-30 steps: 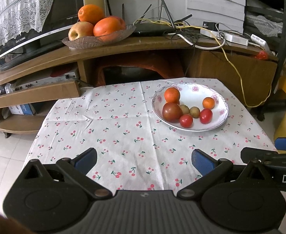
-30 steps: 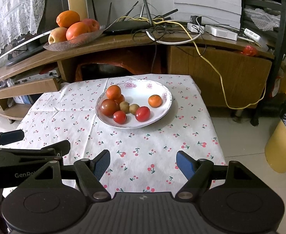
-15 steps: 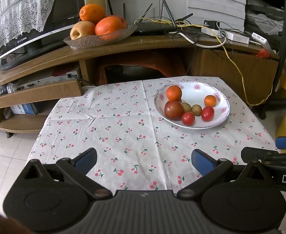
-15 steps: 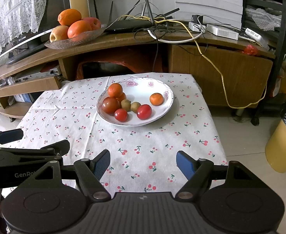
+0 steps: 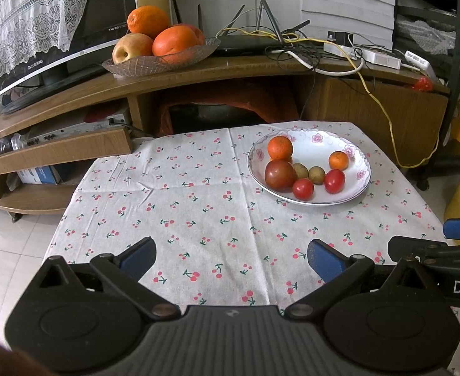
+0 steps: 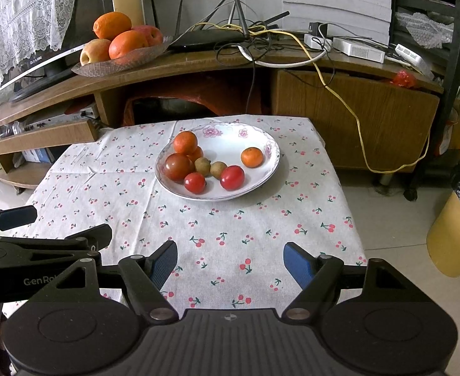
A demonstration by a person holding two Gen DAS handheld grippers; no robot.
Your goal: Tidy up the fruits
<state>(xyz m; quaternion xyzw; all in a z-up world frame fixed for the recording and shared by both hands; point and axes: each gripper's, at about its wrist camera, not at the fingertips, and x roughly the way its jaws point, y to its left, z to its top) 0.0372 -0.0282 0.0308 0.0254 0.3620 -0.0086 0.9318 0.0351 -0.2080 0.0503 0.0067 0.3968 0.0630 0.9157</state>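
A white flowered plate (image 5: 357,163) (image 6: 255,138) sits on a cherry-print tablecloth (image 5: 198,200) (image 6: 230,219). It holds a large dark tomato (image 5: 280,174) (image 6: 178,166), two small red tomatoes (image 5: 334,180) (image 6: 232,177), small oranges (image 5: 279,147) (image 6: 252,157) and two brown kiwi-like fruits (image 5: 316,175) (image 6: 218,169). My left gripper (image 5: 230,255) hangs open over the near cloth, well short of the plate. My right gripper (image 6: 230,258) is open too, empty, near the table's front edge. The left gripper's fingers (image 6: 17,216) show at the right wrist view's left.
A glass dish (image 5: 164,59) (image 6: 120,61) with oranges and apples stands on the wooden TV stand (image 5: 230,69) behind the table. Cables and a router (image 5: 248,44) lie there. A yellow bin (image 6: 458,219) stands on the floor at the right.
Both views have shifted slightly, so the plate sits a little lower and nearer in each. Both grippers stay open and nothing on the table moved.
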